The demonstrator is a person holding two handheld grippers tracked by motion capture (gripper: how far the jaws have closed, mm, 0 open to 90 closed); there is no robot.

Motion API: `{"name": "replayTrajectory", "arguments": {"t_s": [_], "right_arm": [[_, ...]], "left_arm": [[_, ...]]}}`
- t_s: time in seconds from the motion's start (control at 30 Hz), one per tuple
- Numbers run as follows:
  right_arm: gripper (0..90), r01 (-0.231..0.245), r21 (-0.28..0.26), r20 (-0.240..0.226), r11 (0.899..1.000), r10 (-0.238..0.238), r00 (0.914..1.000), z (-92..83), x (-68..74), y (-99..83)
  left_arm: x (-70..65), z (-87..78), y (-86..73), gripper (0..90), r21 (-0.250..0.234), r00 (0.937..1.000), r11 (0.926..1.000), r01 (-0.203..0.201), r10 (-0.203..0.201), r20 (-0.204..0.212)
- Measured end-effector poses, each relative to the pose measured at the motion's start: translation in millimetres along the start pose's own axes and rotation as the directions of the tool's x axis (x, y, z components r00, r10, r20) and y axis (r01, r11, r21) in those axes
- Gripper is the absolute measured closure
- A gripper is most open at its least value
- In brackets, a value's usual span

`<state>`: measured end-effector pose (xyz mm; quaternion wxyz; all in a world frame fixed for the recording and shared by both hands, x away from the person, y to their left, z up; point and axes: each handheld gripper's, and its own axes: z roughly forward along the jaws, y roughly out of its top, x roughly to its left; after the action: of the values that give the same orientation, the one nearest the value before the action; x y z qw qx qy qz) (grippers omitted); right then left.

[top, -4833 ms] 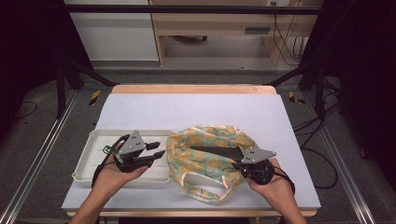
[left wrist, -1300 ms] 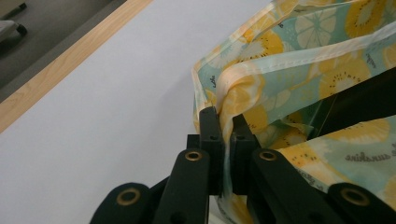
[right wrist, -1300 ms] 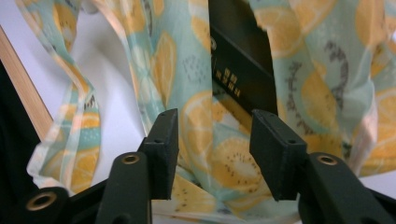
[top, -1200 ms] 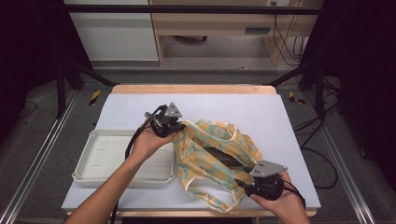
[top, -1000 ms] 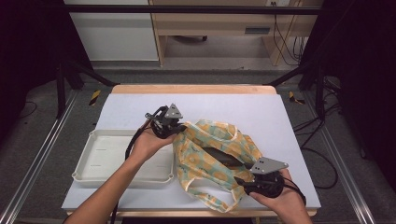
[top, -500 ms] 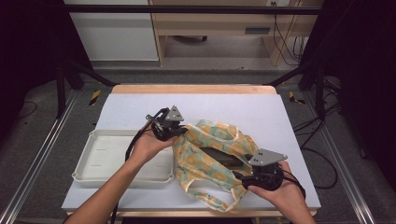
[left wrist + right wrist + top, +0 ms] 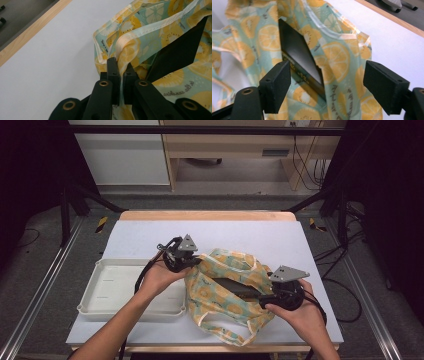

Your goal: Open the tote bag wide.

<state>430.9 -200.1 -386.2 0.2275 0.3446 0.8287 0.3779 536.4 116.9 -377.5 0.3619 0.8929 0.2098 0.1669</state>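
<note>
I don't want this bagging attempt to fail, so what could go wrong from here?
1. The left gripper pinches only the bag's rim; a tug might slip it free and shut the opening.
2. The right gripper, whose fingers have just opened, no longer holds the black box, which sticks out of the bag and could slide out.

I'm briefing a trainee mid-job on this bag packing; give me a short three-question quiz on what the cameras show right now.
1. True or false: the left gripper is shut on the bag's rim.
2. What sits inside the lemon-print bag? A) black box B) white cup C) red ball
3. Which thing lies to the left of the bag in the high view?

Key:
1. True; its jaws pinch the cream-edged rim.
2. A, the black box.
3. The white tray.
</note>
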Motion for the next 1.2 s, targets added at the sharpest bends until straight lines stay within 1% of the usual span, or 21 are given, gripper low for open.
{"name": "replayTrajectory", "arguments": {"t_s": [0.13, 0.4, 0.53, 0.57, 0.63, 0.67, 0.7, 0.8, 0.83, 0.97, 1.07, 1.2], "right_arm": [[22.3, -0.014, 0.008, 0.011, 1.0, 0.014, 0.9998, 6.8, -3.9, 2.2], [24.5, 0.0, 0.054, 0.011, 0.999, -0.001, 0.9999, 21.6, -3.8, 2.2], [28.0, -0.001, 0.083, 0.013, 0.997, 0.0, 0.9999, 28.4, -6.3, 0.6], [29.2, -0.005, 0.084, 0.013, 0.996, 0.004, 0.9999, 29.8, -7.2, 0.2], [34.5, -0.003, 0.089, 0.008, 0.996, 0.002, 1.0, 31.8, -8.6, -0.5], [34.5, -0.003, 0.089, 0.008, 0.996, 0.002, 1.0, 31.8, -8.6, -0.5], [37.7, -0.004, 0.107, 0.015, 0.994, 0.003, 0.9999, 33.5, -10.3, -1.3], [48.8, -0.001, 0.117, 0.022, 0.993, -0.002, 0.9998, 34.9, -12.1, -2.7], [53.9, 0.001, 0.123, 0.027, 0.992, -0.004, 0.9996, 34.2, -13.2, -2.9], [71.0, -0.011, 0.093, 0.058, 0.996, 0.006, 0.9983, 31.4, -18.7, -3.6], [78.8, -0.015, 0.078, 0.076, 0.997, 0.009, 0.9971, 29.6, -23.7, -3.3], [86.0, -0.027, 0.064, 0.094, 0.998, 0.021, 0.9953, 28.7, -31.8, -2.7]], "left_arm": [[0.0, -2.1, 0.2, 88.2, -0.003, 1.0, 1.0, -0.004, 0.004, -0.001], [-0.6, -4.8, 1.9, 88.3, -0.016, 1.0, 0.9999, -0.002, 0.002, -0.002], [-1.0, -6.3, 3.5, 88.3, -0.023, 1.0, 0.9997, -0.003, 0.003, -0.001], [-1.2, -6.7, 4.0, 88.3, -0.024, 1.0, 0.9997, -0.004, 0.004, -0.003], [-1.8, -7.3, 4.6, 88.3, -0.027, 1.0, 0.9996, -0.006, 0.006, -0.003], [-1.8, -7.3, 4.6, 88.3, -0.027, 1.0, 0.9996, -0.006, 0.006, -0.003], [-2.0, -7.6, 4.9, 88.3, -0.026, 1.0, 0.9996, -0.008, 0.008, -0.001], [-3.8, -8.2, 5.7, 88.3, -0.033, 0.9999, 0.9994, -0.011, 0.011, 0.0], [-4.1, -8.3, 6.0, 88.2, -0.031, 0.9999, 0.9994, -0.013, 0.013, 0.001], [-6.7, -6.7, 7.1, 88.3, -0.032, 0.9999, 0.9994, -0.013, 0.013, 0.007], [-8.4, -4.9, 8.0, 88.2, -0.029, 0.9998, 0.9994, -0.018, 0.018, 0.011], [-11.8, 2.4, 9.2, 88.2, -0.017, 0.9996, 0.9996, -0.024, 0.024, 0.016]]}}
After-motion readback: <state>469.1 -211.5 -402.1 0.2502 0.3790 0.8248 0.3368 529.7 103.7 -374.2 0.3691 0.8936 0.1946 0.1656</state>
